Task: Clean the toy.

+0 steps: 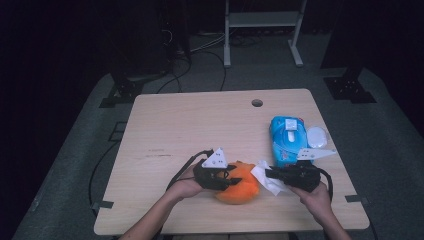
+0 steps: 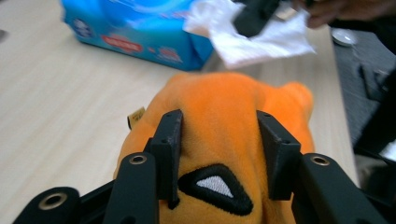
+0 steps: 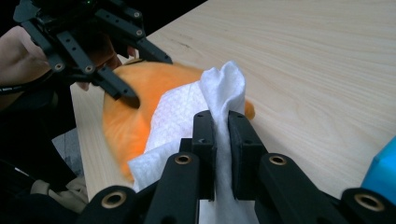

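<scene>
Toy [image 1: 239,186] at table's [image 1: 200,125] near edge, clamped by left gripper [image 1: 231,178] | right gripper [image 1: 269,173] pinches white wipe [image 1: 267,180], just right of toy, touching it | wipe nearer toy's right flank

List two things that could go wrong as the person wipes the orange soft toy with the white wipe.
1. The right gripper pinches only a fold of the wipe, so rubbing may pull the wipe free.
2. The left gripper clamps the soft toy by its plush body alone; a firm stroke could squeeze it out or slide it toward the table edge.
</scene>
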A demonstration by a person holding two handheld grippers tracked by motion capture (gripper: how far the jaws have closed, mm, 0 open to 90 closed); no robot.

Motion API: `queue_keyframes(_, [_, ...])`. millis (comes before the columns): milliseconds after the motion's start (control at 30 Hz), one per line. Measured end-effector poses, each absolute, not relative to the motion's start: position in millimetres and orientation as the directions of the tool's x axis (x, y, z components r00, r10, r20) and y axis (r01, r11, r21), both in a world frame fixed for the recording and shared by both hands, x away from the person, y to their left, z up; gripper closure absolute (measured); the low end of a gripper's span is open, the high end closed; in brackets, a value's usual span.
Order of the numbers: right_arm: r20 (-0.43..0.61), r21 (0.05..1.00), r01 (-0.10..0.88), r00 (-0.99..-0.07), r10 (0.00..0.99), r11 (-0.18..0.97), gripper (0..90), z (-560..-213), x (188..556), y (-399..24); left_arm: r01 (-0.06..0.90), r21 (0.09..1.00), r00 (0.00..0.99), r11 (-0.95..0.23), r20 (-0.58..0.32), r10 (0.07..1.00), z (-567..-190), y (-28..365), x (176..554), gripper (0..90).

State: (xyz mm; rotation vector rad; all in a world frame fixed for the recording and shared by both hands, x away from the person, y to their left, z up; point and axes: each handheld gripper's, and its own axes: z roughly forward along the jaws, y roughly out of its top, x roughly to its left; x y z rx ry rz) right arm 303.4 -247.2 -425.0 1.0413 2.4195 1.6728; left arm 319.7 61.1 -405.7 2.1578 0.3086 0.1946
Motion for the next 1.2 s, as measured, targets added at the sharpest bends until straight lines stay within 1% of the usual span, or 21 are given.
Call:
queue_keyframes(167, [0.339, 0.847, 0.499, -0.774, 0.536, 0.185, 80.8, -422, 305, -251, 0.165, 0.846, 0.934, -0.507, 0.031, 0.356, -393, 71, 331, 58.0])
queue_keyframes(300, [0.325, 0.848, 0.495, -0.769, 0.550, 0.190, 81.3, -419, 306, -253, 0.141, 0.857, 0.911, -0.496, 0.085, 0.405, -380, 79, 342, 57.8])
queue_keyframes(400, [0.306, 0.848, 0.488, -0.767, 0.563, 0.205, 81.3, -418, 307, -255, 0.144, 0.858, 0.886, -0.492, 0.110, 0.451, -376, 85, 355, 57.5])
queue_keyframes(567, [0.263, 0.828, 0.498, -0.752, 0.604, 0.258, 81.3, -423, 307, -262, 0.162, 0.846, 0.857, -0.509, 0.135, 0.498, -380, 91, 371, 57.1])
queue_keyframes(767, [0.238, 0.791, 0.527, -0.734, 0.636, 0.311, 81.2, -439, 308, -268, 0.214, 0.840, 0.828, -0.499, 0.115, 0.548, -395, 97, 384, 56.4])
queue_keyframes(933, [0.228, 0.774, 0.532, -0.740, 0.632, 0.344, 81.2, -447, 309, -262, 0.239, 0.824, 0.820, -0.514, 0.113, 0.561, -405, 100, 388, 55.8])
queue_keyframes(1067, [0.211, 0.766, 0.526, -0.748, 0.629, 0.370, 80.9, -450, 312, -253, 0.247, 0.830, 0.819, -0.500, 0.098, 0.566, -407, 102, 388, 54.8])
queue_keyframes(1200, [0.193, 0.757, 0.524, -0.750, 0.632, 0.391, 78.8, -453, 315, -247, 0.249, 0.832, 0.823, -0.496, 0.089, 0.561, -408, 102, 386, 51.5])
